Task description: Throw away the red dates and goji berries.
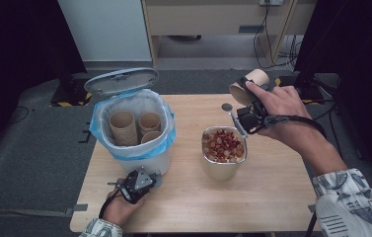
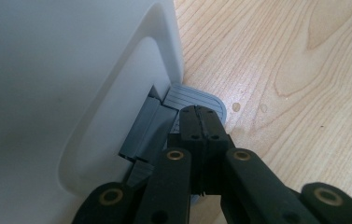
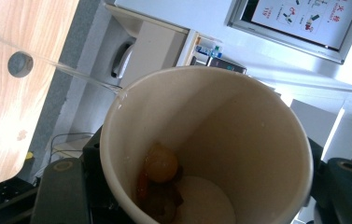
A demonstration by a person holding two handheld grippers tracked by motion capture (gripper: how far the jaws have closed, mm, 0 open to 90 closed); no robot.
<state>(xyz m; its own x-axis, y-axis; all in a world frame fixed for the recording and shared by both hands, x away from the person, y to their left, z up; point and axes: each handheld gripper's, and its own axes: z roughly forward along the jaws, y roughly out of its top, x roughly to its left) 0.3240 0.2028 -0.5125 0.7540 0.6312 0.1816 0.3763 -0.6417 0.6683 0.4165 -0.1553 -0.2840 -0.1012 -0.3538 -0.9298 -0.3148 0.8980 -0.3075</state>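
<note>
A white pedal bin (image 1: 158,159) with a blue liner stands at the table's left with its grey lid (image 1: 122,80) raised. Stacked paper cups (image 1: 124,127) stand inside it. My left gripper (image 2: 201,112) is shut, its tips resting on the bin's grey pedal (image 2: 190,96) at the base. My right gripper (image 1: 250,98) is shut on a paper cup (image 1: 246,86), held tilted above the table's far right. In the right gripper view a few food bits (image 3: 161,166) lie inside the cup (image 3: 239,121). A metal container (image 1: 224,168) of red and brown food bits stands below it.
A small round grey disc (image 1: 227,106) lies on the wooden table (image 1: 272,192) near the far edge. A cabinet and cables are on the floor beyond the table. Bare wood lies in front of the container and to its right.
</note>
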